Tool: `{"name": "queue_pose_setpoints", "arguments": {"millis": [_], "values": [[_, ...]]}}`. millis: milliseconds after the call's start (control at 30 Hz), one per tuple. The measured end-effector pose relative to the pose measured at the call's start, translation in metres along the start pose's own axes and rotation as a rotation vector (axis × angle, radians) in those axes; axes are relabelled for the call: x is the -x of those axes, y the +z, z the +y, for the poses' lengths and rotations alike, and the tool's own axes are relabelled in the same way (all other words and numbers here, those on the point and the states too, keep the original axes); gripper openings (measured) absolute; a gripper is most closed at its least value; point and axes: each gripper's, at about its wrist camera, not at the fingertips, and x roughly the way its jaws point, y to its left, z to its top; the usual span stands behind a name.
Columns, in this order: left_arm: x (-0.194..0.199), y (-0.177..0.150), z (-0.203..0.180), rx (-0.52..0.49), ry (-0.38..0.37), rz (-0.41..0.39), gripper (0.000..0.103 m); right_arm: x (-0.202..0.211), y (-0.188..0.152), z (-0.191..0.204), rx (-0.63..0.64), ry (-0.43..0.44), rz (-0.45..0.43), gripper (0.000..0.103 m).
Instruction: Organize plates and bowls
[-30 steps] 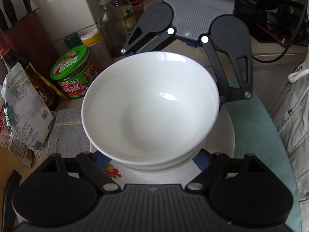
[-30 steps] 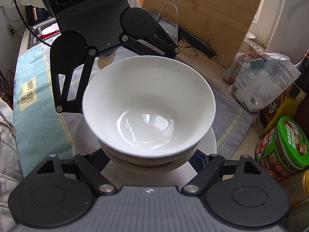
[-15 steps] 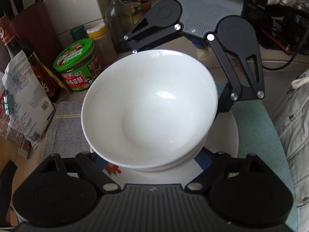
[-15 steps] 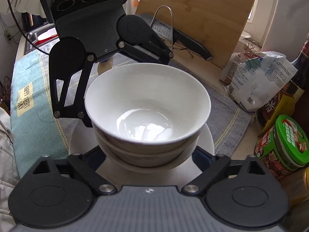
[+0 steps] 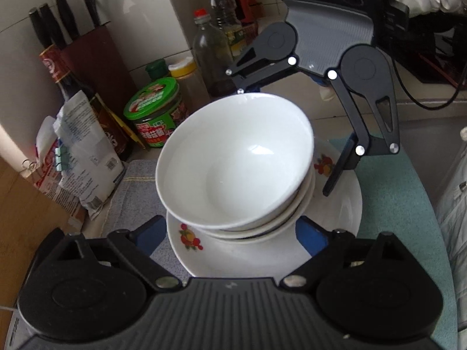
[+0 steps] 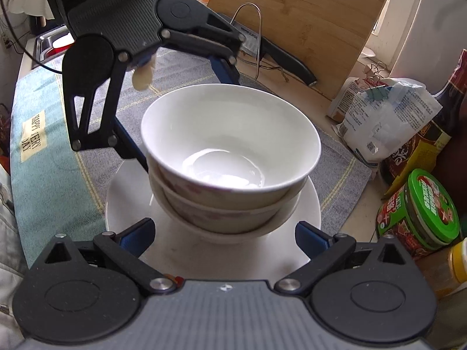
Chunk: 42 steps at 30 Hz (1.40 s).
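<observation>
Left wrist view first: my left gripper [image 5: 230,233] reaches in low over the near rim of a white plate [image 5: 242,259] printed with small fruit motifs, its blue-padded fingers [image 5: 310,237] spread wide apart, one on either side of the stacked bowls and gripping nothing. Straight ahead of it, between those fingers, sits a stack of white bowls [image 5: 233,160] nested together on the plate, the top one leaning slightly toward my left. Beyond the stack my right gripper [image 5: 292,134] comes in from the opposite side, pointed back at me and angled downward, its fingers also parted; one dark finger [image 5: 338,169] hangs just past the right side of the bowls over the plate, and I cannot tell whether it touches either. To the left of my left gripper stand a green-lidded jar [image 5: 154,113], a clipped plastic bag [image 5: 81,151], a dark sauce bottle [image 5: 76,87] and a knife block [image 5: 87,52]. From the right wrist view the same bowls [image 6: 230,143] lie between my right gripper's blue fingertips [image 6: 310,240], which sit at the plate's [image 6: 309,201] near edge, open and empty. The plate rests on a grey cloth [image 6: 335,157] beside a teal mat [image 6: 38,175], with a wooden cutting board [image 6: 306,23] leaning behind.
</observation>
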Motion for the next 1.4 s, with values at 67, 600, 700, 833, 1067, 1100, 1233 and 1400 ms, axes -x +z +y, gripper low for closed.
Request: {"name": "queue_pose_setpoints", "arguments": {"millis": [67,600,700,833,1067,1100,1233,1400], "values": [[0.011,-0.003,-0.002,0.045,0.047,-0.024,0.097,0.004,0.001,0.004,-0.002,-0.017,0.004,0.103],[0.121,-0.051,-0.044,0.472,0.323,-0.201,0.100,0.029,0.044,0.093,-0.062,-0.283,0.095,0.103],[0.133,-0.054,-0.051,0.570,0.441,-0.163,0.100,0.028,0.053,0.112,-0.185,-0.406,0.116,0.103],[0.146,-0.056,-0.066,0.650,0.490,-0.074,0.100,0.034,0.053,0.134,-0.475,-0.573,0.129,0.103],[0.153,-0.049,-0.089,0.724,0.470,0.049,0.100,0.057,0.039,0.171,-0.967,-0.745,0.143,0.103],[0.157,-0.046,-0.092,0.728,0.459,0.046,0.100,0.062,0.039,0.177,-0.989,-0.755,0.137,0.103],[0.170,-0.032,-0.097,0.750,0.491,0.064,0.100,0.081,0.044,0.193,-1.047,-0.798,0.100,0.103],[0.180,-0.019,-0.102,0.789,0.533,0.078,0.100,0.101,0.049,0.197,-1.053,-0.833,0.050,0.103]]}}
